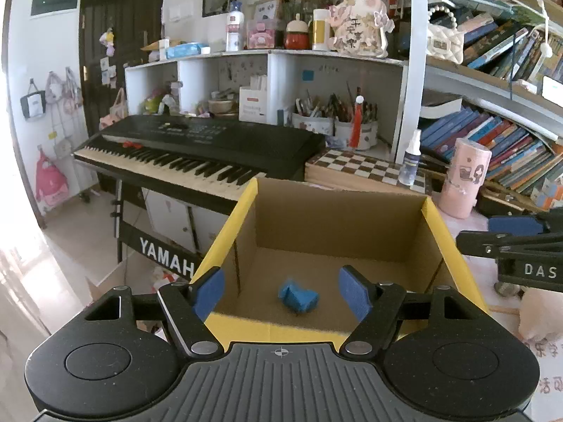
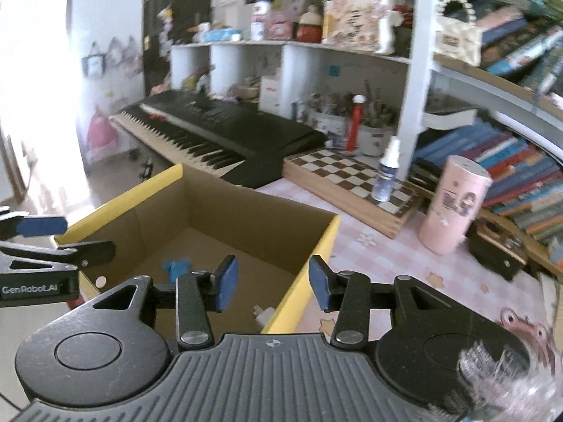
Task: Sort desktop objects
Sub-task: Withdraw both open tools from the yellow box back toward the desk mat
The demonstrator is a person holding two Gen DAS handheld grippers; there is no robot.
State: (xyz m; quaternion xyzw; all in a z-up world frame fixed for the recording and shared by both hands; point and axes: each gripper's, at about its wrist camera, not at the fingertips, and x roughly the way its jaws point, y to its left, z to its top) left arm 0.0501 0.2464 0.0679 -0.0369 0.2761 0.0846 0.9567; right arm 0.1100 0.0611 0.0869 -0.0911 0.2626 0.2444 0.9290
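An open cardboard box with yellow flaps (image 1: 436,235) stands on the pink desk; it also shows in the right wrist view (image 2: 318,246). A small blue object (image 1: 298,297) lies on the box floor, also seen in the right wrist view (image 2: 176,267). A small white object (image 2: 264,314) lies in the box near its right wall. My left gripper (image 1: 283,292) is open and empty above the box's near edge, the blue object between its fingers and below. My right gripper (image 2: 272,286) is open and empty over the box's right wall.
A pink cylinder (image 2: 454,204) and a spray bottle (image 2: 387,170) on a chessboard (image 2: 348,183) stand behind the box. A black keyboard (image 1: 197,147) is at left, shelves of books (image 1: 492,140) at right. A clear plastic item (image 2: 506,379) is at the right wrist view's lower right.
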